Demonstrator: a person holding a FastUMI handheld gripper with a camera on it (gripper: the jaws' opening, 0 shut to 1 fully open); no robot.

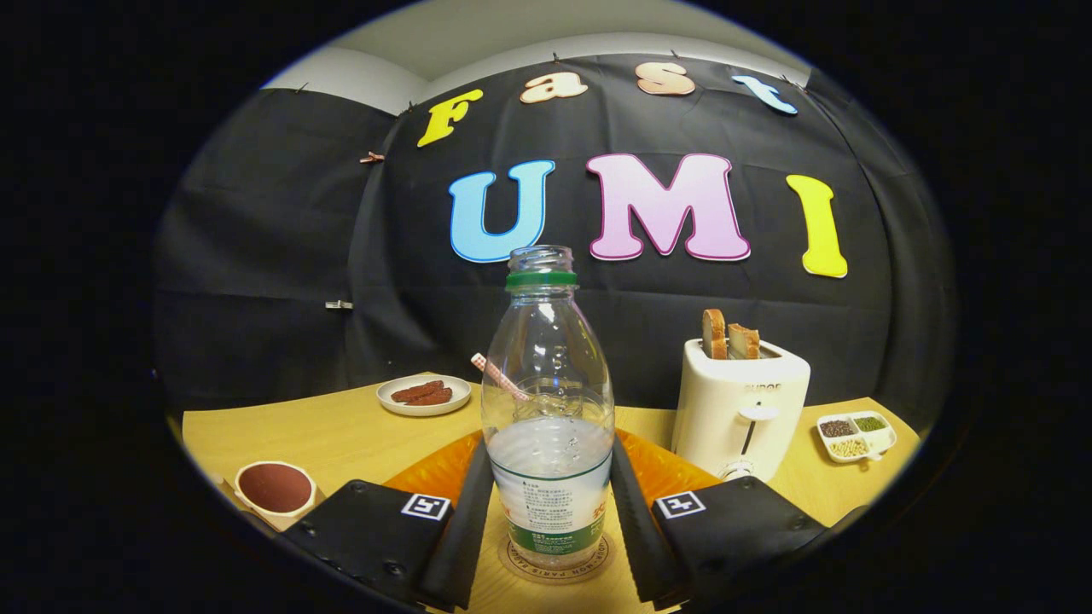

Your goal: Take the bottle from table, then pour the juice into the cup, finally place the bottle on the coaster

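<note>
**Clear plastic bottle standing on the coaster, gripper around it**

Clear, thin plastic is what I am dealing with: the bottle (548,418) stands upright and uncapped, its green neck ring and open mouth on top, a little pale liquid left in its lower half. It sits on the round coaster (556,564) on the wooden counter (341,435), so I judge the last step of the task is close to done. I see no cup.

With so little liquid it should be light and easy to tip, and the wall will likely dent under a hard squeeze. The smooth plastic and glossy label look slippery. I would hold it low, on the labelled band, where the body is widest and the weight sits.

The gripper (550,520) has one finger on each side of the bottle's labelled base. The fingers (465,520) lie right against the bottle's sides, but I cannot tell whether they press on it or have just let go.

Behind the bottle an orange mat (435,469) shows past the fingers. Behind the bottle to its left is a plate of reddish strips (424,395); nearer, left of the bottle, a bowl of brown powder (275,488). Right of the bottle stands a white toaster (738,408) with two slices up, and beyond it a divided dish of seeds (856,435).
</note>
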